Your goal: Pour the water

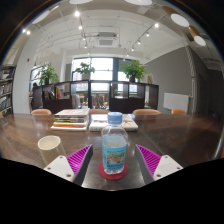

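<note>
Standing upright between the two fingers of the gripper (114, 160) is a clear plastic water bottle (114, 147) with a blue cap and a pale blue label; printing on the label cannot be read. The bottle rests on the dark wooden table (20, 140). Its lower part shows a red tint, and the liquid level cannot be made out. The fingers are spread apart, with their magenta pads (79, 156) facing the bottle from either side; a narrow gap seems to remain on each side, though contact cannot be ruled out.

Just beside the left finger, well apart from the bottle, stands a pale paper cup (50, 149), upright; its contents are not visible.

Beyond the bottle, farther along the table, lies a stack of books and papers (72, 119), with a further flat white item (98, 121) next to it. Brown chair backs (146, 113) line the far side of the table.

The room is a large office or library space: potted plants (133, 70) stand before bright windows, shelving (7, 88) sits off to the left, and round recessed lights (178, 19) dot the ceiling.
</note>
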{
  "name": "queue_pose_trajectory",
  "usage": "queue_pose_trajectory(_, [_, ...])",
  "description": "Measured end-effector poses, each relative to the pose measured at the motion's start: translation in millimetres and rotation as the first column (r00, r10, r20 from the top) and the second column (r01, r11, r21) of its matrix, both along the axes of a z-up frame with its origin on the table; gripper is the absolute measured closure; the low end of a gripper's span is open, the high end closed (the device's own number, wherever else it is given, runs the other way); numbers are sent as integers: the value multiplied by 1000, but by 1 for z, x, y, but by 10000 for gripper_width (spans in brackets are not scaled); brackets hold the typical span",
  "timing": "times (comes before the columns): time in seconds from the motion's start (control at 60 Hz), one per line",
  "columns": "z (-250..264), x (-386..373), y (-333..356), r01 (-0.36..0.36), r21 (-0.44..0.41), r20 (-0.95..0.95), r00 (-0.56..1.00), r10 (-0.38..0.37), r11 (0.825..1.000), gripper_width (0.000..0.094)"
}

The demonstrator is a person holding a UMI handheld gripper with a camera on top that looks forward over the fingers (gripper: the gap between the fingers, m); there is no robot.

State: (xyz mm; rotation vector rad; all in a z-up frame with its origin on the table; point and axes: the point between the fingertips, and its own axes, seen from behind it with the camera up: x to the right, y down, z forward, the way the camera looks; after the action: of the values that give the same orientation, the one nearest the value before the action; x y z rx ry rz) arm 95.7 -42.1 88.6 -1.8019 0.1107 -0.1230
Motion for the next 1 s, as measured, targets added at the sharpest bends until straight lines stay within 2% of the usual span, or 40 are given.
queue_pose_trajectory(0.2, [-22, -36, -87, 28, -81, -65, 997, -33, 996, 76])
queue_pose_trajectory(0.35, [-38, -77, -144, -5, -142, -86, 996, -7, 990, 75])
queue_pose_trajectory(0.517, [-11, -108, -182, -29, -126, -80, 997, 19, 992, 75])
queue_pose_trajectory(0.717, [36, -123, -211, -68, -65, -51, 997, 64, 996, 69])
queue_pose_trajectory(1.0, [75, -129, -236, -66, -10, -51, 997, 65, 998, 71])
